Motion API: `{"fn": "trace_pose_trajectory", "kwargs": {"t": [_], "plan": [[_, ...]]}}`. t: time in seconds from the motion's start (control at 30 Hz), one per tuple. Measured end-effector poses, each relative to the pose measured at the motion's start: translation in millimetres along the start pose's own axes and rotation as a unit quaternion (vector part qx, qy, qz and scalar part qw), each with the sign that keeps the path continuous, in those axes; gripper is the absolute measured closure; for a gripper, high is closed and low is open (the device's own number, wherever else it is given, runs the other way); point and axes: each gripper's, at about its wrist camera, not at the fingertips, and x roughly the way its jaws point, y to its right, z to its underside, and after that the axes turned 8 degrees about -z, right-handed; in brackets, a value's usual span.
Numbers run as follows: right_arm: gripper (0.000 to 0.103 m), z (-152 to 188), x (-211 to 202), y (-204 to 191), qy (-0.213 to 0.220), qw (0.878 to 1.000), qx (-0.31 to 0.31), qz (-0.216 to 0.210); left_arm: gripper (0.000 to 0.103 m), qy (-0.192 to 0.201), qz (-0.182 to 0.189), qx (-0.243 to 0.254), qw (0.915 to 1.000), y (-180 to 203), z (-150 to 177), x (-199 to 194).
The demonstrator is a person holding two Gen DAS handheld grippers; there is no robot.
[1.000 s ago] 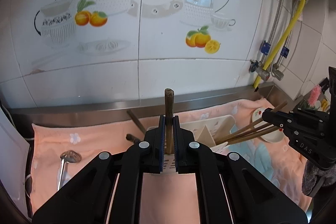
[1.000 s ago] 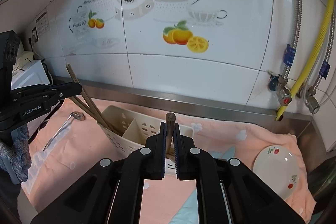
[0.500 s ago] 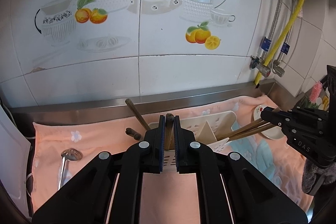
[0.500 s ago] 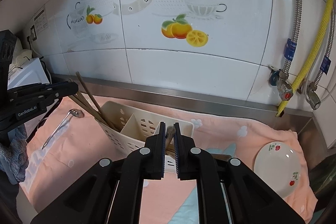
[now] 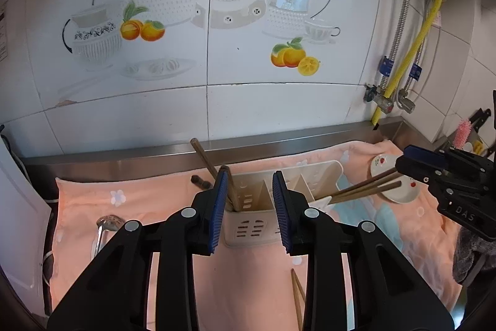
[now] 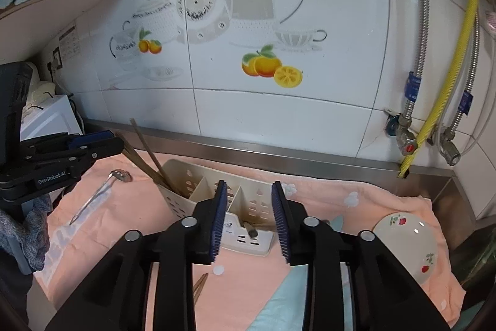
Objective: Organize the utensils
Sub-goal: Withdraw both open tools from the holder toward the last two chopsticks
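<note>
The left gripper (image 5: pixel 249 203) is standing wide open over the caddy (image 5: pixel 283 194), holding nothing. The right gripper (image 6: pixel 248 211) is gaping equally wide above the same caddy (image 6: pixel 217 194), also holding nothing. Brown chopsticks (image 5: pixel 231 191) are leaning in the compartment by the left gripper's left finger; others (image 6: pixel 148 157) are poking out at the caddy's end. A ladle (image 5: pixel 104 225) is lying on the pink towel (image 5: pixel 148 200), well apart, and a plate (image 6: pixel 409 244) is sitting beside the caddy's other end.
</note>
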Motion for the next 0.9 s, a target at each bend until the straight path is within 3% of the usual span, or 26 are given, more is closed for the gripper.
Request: {"fn": "trace_pose_trajectory", "kwargs": {"t": [0.07, 0.17, 0.4, 0.73, 0.9], "plan": [[0.070, 2.9, -9.3, -3.6, 0.006, 1.000, -0.004, 0.002, 0.059, 0.005, -0.002, 0.000, 1.0000, -1.1, 2.7, -6.8], [0.064, 7.8, -21.7, -7.3, 0.014, 1.000, -0.006, 0.004, 0.056, 0.008, -0.003, -0.001, 1.0000, -3.3, 8.0, -18.1], [0.056, 18.3, -46.9, -19.0, 0.028, 0.999, -0.015, 0.009, 0.036, 0.019, -0.010, -0.004, 0.9998, -7.8, 22.5, -44.2], [0.050, 46.0, -71.5, -34.8, 0.035, 0.999, -0.016, 0.001, 0.023, 0.025, -0.006, -0.016, 0.9996, -14.8, 56.6, -70.6], [0.046, 72.6, -72.6, -43.0, 0.025, 1.000, -0.015, -0.003, 0.015, 0.025, -0.023, -0.016, 0.9993, -20.7, 80.0, -77.7]]}}
